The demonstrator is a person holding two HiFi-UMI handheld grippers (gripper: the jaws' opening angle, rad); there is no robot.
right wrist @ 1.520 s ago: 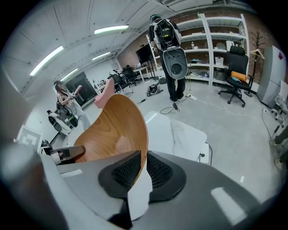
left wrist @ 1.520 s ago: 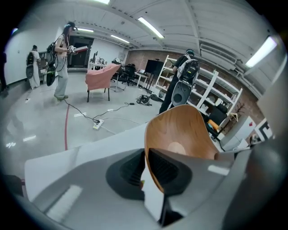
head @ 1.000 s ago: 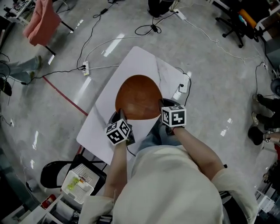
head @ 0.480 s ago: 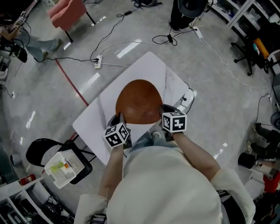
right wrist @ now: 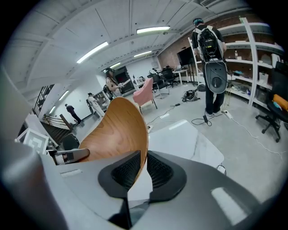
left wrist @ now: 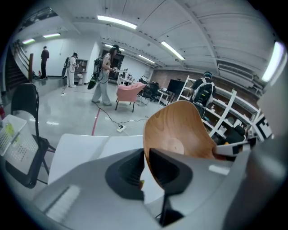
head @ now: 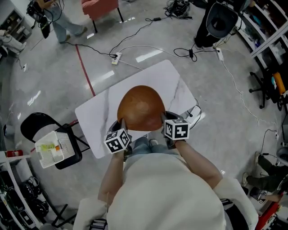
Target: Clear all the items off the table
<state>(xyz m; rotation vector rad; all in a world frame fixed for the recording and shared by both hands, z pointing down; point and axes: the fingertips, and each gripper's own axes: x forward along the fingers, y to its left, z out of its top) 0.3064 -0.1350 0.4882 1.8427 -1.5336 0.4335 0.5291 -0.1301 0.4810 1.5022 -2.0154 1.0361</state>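
A large round wooden bowl (head: 141, 108) is held up over the white marble-look table (head: 175, 81). My left gripper (head: 120, 124) is shut on the bowl's near left rim, my right gripper (head: 164, 117) on its near right rim. In the left gripper view the thin rim of the bowl (left wrist: 180, 130) runs between the dark pads of the left gripper (left wrist: 145, 168). The right gripper view shows the same bowl (right wrist: 119, 130) pinched by the right gripper (right wrist: 143, 168). Nothing else shows on the table top.
A black chair (head: 31, 128) carrying a white basket (head: 53, 147) stands left of the table. Cables and a power strip (head: 116, 58) lie on the floor behind it. A pink chair (head: 101, 6), a black office chair (head: 219, 22), shelving at the right and people are farther off.
The head view has swung round, so the table and floor appear rotated. Both grippers keep their hold on the bowl's rim, with the bowl still over the table.
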